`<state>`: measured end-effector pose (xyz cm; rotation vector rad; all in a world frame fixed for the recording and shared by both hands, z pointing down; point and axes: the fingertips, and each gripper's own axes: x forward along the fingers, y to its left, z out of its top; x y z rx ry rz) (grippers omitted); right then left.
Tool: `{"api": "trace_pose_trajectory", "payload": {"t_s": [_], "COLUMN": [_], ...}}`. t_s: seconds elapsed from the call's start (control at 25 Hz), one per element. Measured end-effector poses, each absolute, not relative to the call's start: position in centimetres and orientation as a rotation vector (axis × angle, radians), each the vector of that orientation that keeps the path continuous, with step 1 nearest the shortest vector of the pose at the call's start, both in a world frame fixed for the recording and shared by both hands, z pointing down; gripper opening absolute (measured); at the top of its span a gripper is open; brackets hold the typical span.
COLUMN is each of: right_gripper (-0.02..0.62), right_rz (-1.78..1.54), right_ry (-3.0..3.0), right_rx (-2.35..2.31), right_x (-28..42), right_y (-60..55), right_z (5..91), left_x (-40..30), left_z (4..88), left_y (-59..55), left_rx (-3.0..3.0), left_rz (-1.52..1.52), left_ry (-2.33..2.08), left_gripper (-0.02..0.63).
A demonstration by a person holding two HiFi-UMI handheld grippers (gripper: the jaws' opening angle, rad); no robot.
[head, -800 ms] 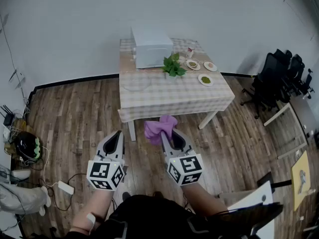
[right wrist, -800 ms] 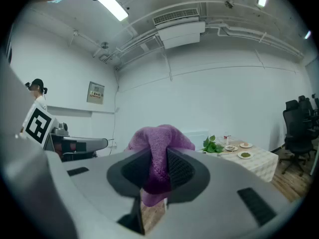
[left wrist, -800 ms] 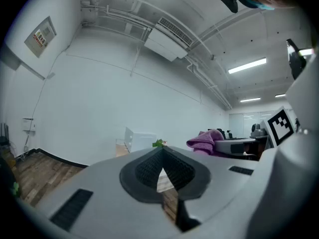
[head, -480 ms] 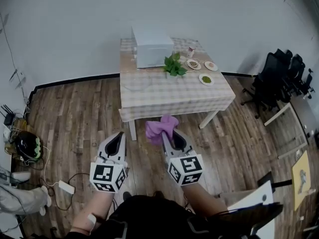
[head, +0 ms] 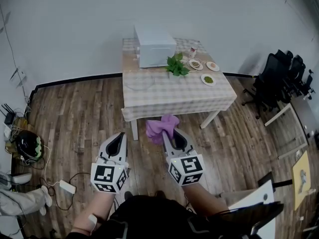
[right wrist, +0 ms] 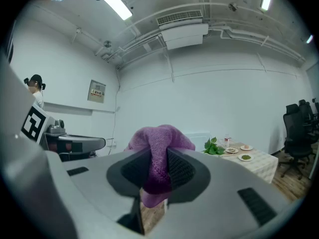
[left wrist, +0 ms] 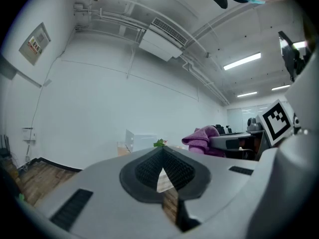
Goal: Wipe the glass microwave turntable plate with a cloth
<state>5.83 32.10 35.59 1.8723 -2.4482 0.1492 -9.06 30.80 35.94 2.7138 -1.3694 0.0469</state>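
Observation:
A white microwave (head: 154, 46) stands at the far end of a table (head: 199, 99) with a checked cloth, a few steps ahead of me. The glass turntable plate (head: 140, 85) shows only faintly on the table's left part, in front of the microwave. My right gripper (head: 167, 134) is held low over the wooden floor, shut on a bunched purple cloth (head: 160, 127) that sticks out past its jaws; the right gripper view shows the purple cloth (right wrist: 159, 139) pinched between the pads. My left gripper (head: 118, 137) hangs beside it, shut and with nothing in it.
A green leafy plant (head: 177, 66) and small dishes (head: 208, 79) sit on the table's right half. Black office chairs (head: 281, 73) stand at the right. Cables, a power strip (head: 66, 187) and a helmet (head: 27, 146) lie on the floor at left.
The table and microwave have slid slightly right and down in the head view. Both grippers keep their pose, the cloth still held.

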Motion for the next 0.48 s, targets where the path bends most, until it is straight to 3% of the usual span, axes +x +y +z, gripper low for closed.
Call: {"api": "trace_pose_trajectory", "payload": {"t_s": [0.48], "right_gripper": [0.094], "right_rz": [0.162], "right_ry": [-2.453], "right_rx": [1.850], "right_x": [1.4], "right_y": [31.9], "right_z": [36.0], "left_x": [-12.8], "left_z": [36.4], "left_y": [30.3], "left_rx": [2.705], "left_rz": [0.025], "left_ry": [-1.326], "left_gripper": [0.008]}}
